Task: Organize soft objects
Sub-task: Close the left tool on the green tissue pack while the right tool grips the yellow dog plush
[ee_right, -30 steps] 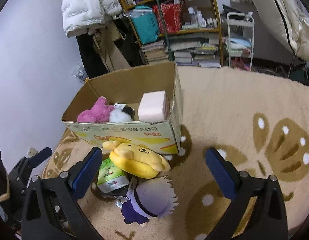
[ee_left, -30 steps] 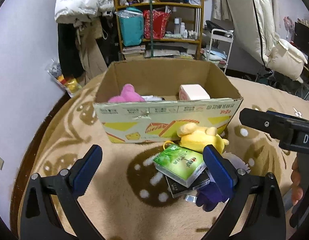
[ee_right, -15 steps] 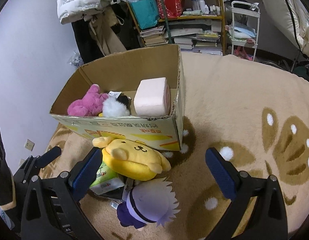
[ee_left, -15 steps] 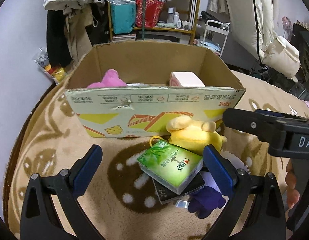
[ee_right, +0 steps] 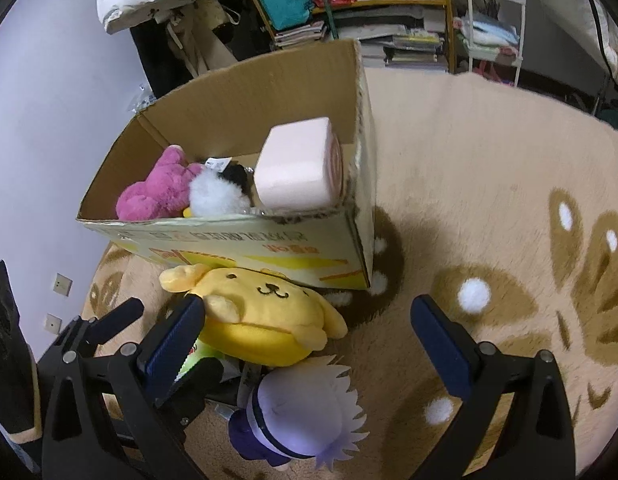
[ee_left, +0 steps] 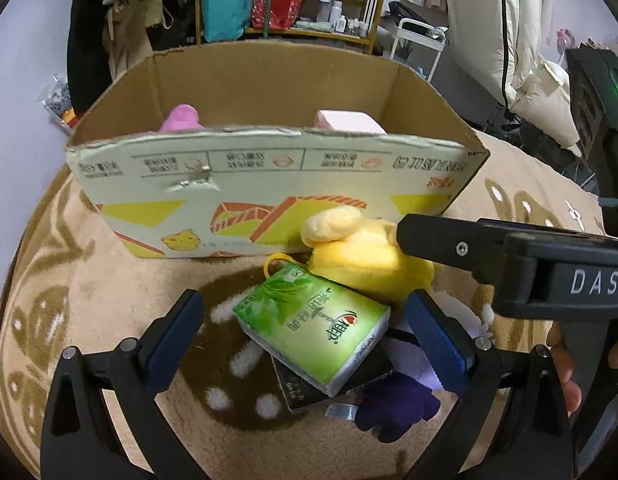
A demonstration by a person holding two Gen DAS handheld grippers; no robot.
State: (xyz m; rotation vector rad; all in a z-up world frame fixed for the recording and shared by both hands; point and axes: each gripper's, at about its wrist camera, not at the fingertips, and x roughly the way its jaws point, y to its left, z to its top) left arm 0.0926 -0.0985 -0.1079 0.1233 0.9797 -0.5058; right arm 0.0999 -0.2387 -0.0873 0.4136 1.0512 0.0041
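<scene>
With bare rug (ee_right: 489, 184) lying open right of the box (ee_left: 269, 184), both tools are gaping wide and empty, the left tool (ee_left: 305, 336) straddling the green pack (ee_left: 313, 328), the right tool (ee_right: 309, 340) flanking the yellow plush (ee_right: 265, 316).

The box (ee_left: 269, 184) is rough-edged printed cardboard; the green tissue pack (ee_left: 313, 328) wears glossy plastic film; the yellow dog toy (ee_right: 265, 312) is soft plush; the rug (ee_right: 469, 184) is fleecy pile; the gripper arms look matt black plastic.
</scene>
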